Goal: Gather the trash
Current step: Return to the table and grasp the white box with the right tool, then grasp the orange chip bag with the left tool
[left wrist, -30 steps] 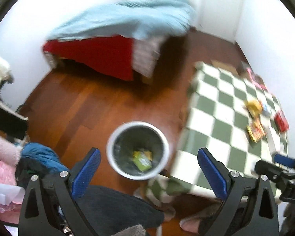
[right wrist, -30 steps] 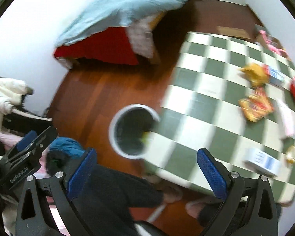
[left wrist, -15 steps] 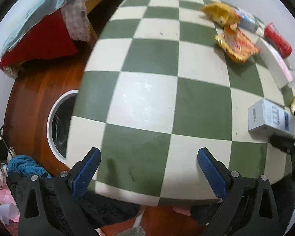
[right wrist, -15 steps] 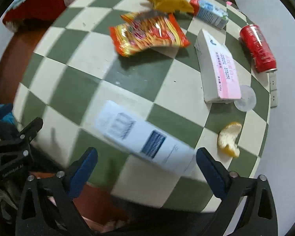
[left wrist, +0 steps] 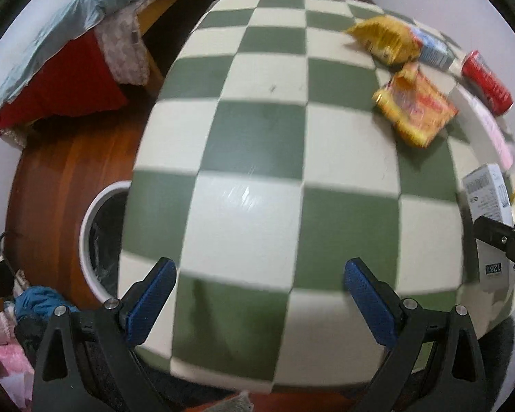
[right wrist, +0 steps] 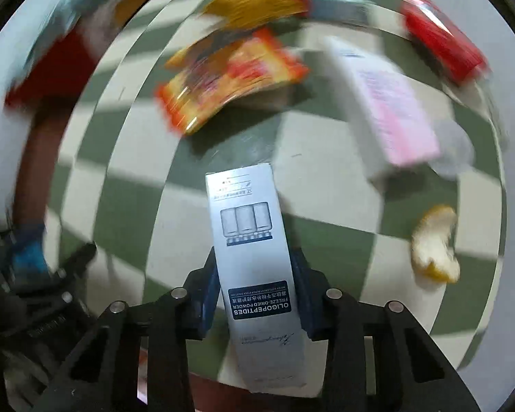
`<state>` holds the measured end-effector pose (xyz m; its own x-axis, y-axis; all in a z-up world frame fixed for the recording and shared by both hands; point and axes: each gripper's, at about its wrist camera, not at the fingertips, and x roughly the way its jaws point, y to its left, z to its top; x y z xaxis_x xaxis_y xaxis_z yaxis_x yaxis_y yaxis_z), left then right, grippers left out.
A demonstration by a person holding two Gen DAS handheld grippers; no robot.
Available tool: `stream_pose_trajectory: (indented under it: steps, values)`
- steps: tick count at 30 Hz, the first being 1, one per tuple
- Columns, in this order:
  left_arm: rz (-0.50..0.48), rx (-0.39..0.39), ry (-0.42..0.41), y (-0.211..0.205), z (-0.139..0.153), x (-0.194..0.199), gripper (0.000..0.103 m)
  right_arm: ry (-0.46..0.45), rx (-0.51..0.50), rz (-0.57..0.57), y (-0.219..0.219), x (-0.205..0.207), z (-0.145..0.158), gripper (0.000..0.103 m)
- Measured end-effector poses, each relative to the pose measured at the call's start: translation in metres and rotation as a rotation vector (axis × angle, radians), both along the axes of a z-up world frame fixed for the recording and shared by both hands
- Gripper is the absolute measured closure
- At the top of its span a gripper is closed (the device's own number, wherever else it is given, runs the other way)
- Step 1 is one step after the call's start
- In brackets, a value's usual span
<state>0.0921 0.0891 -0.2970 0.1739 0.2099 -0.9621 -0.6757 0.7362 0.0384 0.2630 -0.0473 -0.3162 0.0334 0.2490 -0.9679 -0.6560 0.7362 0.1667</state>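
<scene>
Much of the right wrist view was smeared by motion blur; only the grey box (right wrist: 254, 261) and the right gripper (right wrist: 255, 295) read sharply. That gripper's jaws had just been closing and stood pressed on both long sides of the box, pinching it near its lower half. The box's near end ran out past the lower edge of the table (left wrist: 257, 137), and its far end lay over a green square. In the left wrist view the same box (left wrist: 487, 199) sat at the far right margin, partly covered by the right gripper's black frame.

The left gripper (left wrist: 257, 295) was spread wide with nothing between its blue pads (left wrist: 151, 298), hanging over the near edge of the checked tablecloth.

The bin (left wrist: 86, 240) was half hidden under the table's left edge; only a white rim and a dark liner showed, and its contents could not be made out.

Remaining litter lay toward the far right of the table: an orange snack packet (right wrist: 233, 82), a yellow bag (left wrist: 384, 39), a small blue-and-white carton (left wrist: 432, 48) partly behind it, a red can (left wrist: 485, 82) and a white-and-pink box (right wrist: 388, 110). A piece of orange peel (right wrist: 436, 243) lay near the right edge, well apart from the held box.

The left and centre of the tabletop offered open room. Wooden floor (left wrist: 51, 178) separated the table from a bed (left wrist: 86, 34).
</scene>
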Motion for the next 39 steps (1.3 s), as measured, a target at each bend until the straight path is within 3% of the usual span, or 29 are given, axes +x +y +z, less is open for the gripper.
stream_pose_trajectory:
  steps: [4, 9, 14, 17, 18, 22, 27, 39]
  values:
    - [0.009, -0.079, -0.085, 0.014, 0.008, 0.027, 0.003, -0.014, 0.057, -0.207, -0.016, 0.023, 0.011, 0.063]
    - [0.044, -0.247, -0.195, 0.031, 0.005, 0.061, 0.004, -0.043, 0.052, -0.288, -0.015, 0.042, 0.008, 0.063]
    - [0.064, -0.332, -0.204, 0.036, -0.01, 0.101, 0.018, -0.068, 0.031, -0.323, -0.006, 0.045, -0.003, 0.063]
    - [0.051, -0.276, -0.188, 0.032, -0.011, 0.12, 0.035, -0.058, 0.024, -0.34, -0.01, 0.048, -0.009, 0.064]
    - [0.035, -0.259, -0.172, 0.029, -0.011, 0.126, 0.052, -0.051, 0.023, -0.345, -0.01, 0.048, -0.012, 0.064]
    - [-0.03, -0.124, -0.111, 0.013, -0.01, 0.136, 0.093, -0.049, 0.029, -0.349, -0.016, 0.046, -0.015, 0.064]
    - [-0.077, -0.042, -0.116, 0.004, 0.001, 0.126, 0.098, -0.036, 0.044, -0.347, -0.021, 0.041, -0.014, 0.064]
    - [-0.054, 0.175, -0.181, 0.021, 0.077, 0.019, 0.1, -0.03, 0.15, -0.272, -0.02, 0.009, 0.023, 0.064]
